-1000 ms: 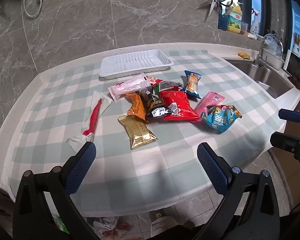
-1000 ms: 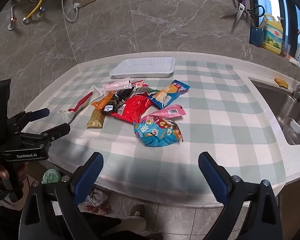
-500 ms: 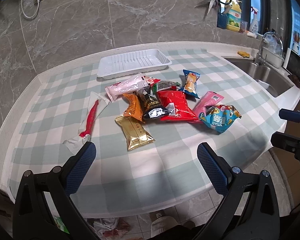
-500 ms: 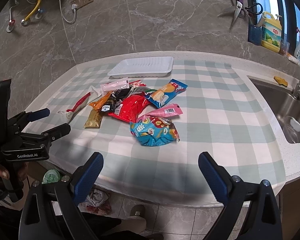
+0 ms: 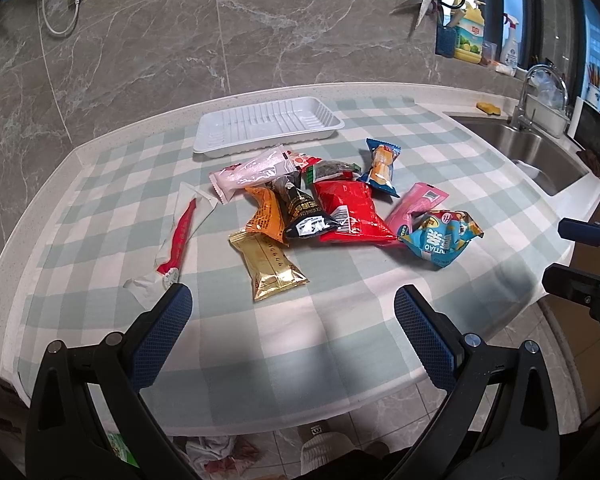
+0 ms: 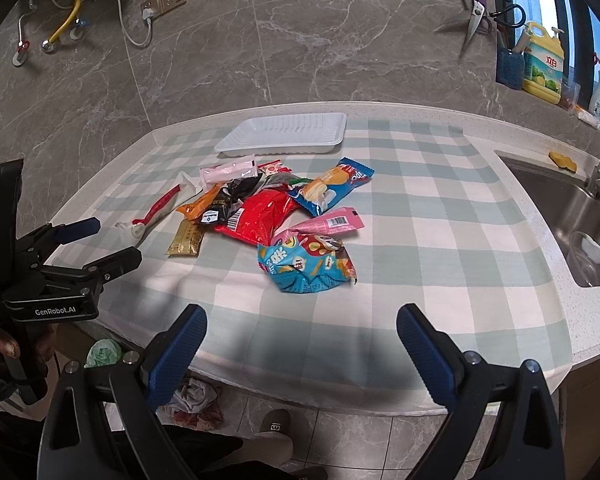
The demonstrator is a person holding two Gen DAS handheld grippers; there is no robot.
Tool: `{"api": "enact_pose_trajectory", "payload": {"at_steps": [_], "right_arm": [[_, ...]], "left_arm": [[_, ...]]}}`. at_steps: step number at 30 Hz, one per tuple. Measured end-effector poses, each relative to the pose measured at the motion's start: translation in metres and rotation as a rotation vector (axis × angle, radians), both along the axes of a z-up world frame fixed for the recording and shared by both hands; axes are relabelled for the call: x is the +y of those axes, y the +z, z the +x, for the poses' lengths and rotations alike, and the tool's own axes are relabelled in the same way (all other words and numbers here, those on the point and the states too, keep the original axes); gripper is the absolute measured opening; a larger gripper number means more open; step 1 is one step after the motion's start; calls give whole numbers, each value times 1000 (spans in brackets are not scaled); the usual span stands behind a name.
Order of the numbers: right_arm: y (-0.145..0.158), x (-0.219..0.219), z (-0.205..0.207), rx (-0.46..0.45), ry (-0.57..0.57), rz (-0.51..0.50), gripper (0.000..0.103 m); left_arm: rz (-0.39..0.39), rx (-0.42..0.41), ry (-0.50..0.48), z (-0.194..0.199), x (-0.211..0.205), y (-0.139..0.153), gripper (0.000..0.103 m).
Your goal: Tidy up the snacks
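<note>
Several snack packets lie in a loose pile mid-counter on a green checked cloth: a gold bar [image 5: 270,264], a red bag [image 5: 350,212], a crumpled blue bag [image 5: 440,238] [image 6: 306,264], a pink packet [image 5: 414,204] and a red-and-white sachet [image 5: 182,232]. An empty white tray [image 5: 266,126] [image 6: 284,134] stands behind the pile. My left gripper [image 5: 292,312] is open and empty at the near edge, short of the gold bar. My right gripper [image 6: 300,332] is open and empty, short of the blue bag.
A steel sink [image 6: 572,216] with a tap is set in the counter at the right. Bottles [image 6: 542,66] and scissors [image 6: 474,20] are at the marble back wall. Rags [image 6: 196,398] lie on the floor below the counter's front edge.
Both grippers have moved slightly closer to the counter and the snack pile. Both stay open. No snack has moved.
</note>
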State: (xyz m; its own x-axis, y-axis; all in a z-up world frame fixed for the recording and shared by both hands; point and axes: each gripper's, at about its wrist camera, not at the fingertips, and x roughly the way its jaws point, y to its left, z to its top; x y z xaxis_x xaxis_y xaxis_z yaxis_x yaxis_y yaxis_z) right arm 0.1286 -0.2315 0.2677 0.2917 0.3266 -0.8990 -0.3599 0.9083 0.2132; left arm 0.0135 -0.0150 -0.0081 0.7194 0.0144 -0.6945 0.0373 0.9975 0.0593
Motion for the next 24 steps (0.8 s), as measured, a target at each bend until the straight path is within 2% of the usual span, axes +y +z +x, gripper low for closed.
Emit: {"api": "enact_pose_trajectory", "payload": {"at_steps": [24], "right_arm": [[-1,0,1,3,-2,2,98]], "left_arm": [[-3,1,0,2,0,-1,103]]}}
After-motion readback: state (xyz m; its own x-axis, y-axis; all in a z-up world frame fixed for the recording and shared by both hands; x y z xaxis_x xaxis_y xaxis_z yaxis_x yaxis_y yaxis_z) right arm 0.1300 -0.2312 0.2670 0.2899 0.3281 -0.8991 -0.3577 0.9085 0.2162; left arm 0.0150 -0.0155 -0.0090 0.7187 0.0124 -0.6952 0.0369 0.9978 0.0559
